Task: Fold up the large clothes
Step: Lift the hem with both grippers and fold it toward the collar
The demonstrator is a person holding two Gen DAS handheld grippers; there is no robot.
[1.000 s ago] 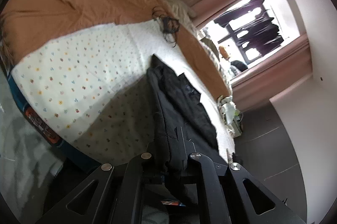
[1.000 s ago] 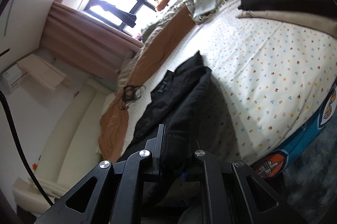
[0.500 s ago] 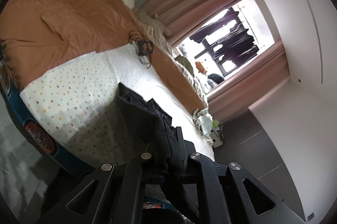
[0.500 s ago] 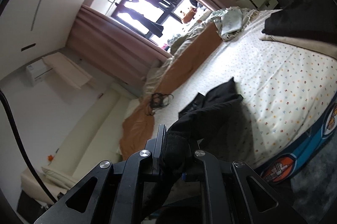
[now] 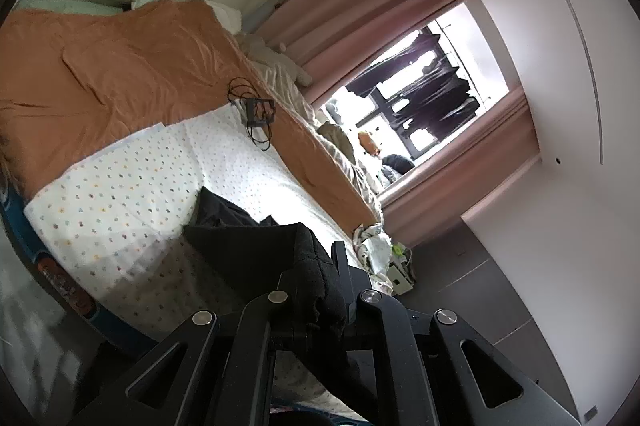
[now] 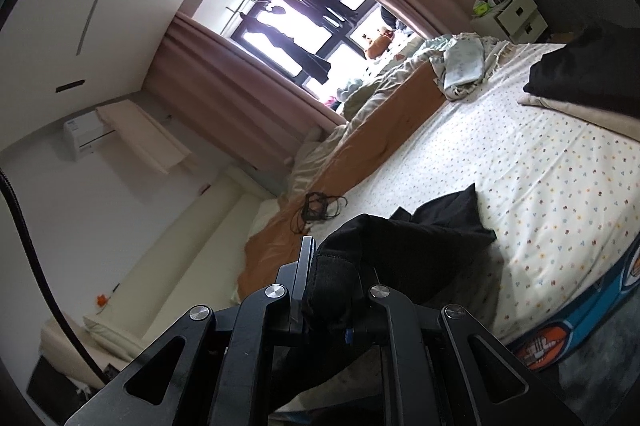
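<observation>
Left wrist: black garment (image 5: 316,266) between claw (image 5: 320,290) fingers.

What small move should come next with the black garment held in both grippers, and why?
Probably carry both held ends forward over the bed and lay them toward the far end of the garment. Both the left gripper and the right gripper are shut on the black garment, lifted above the dotted sheet, while its far end rests on the sheet, so the fold looks half made.

A black garment (image 5: 240,246) lies on white dotted sheet (image 5: 132,185) beside orange blanket (image 5: 120,65).
</observation>
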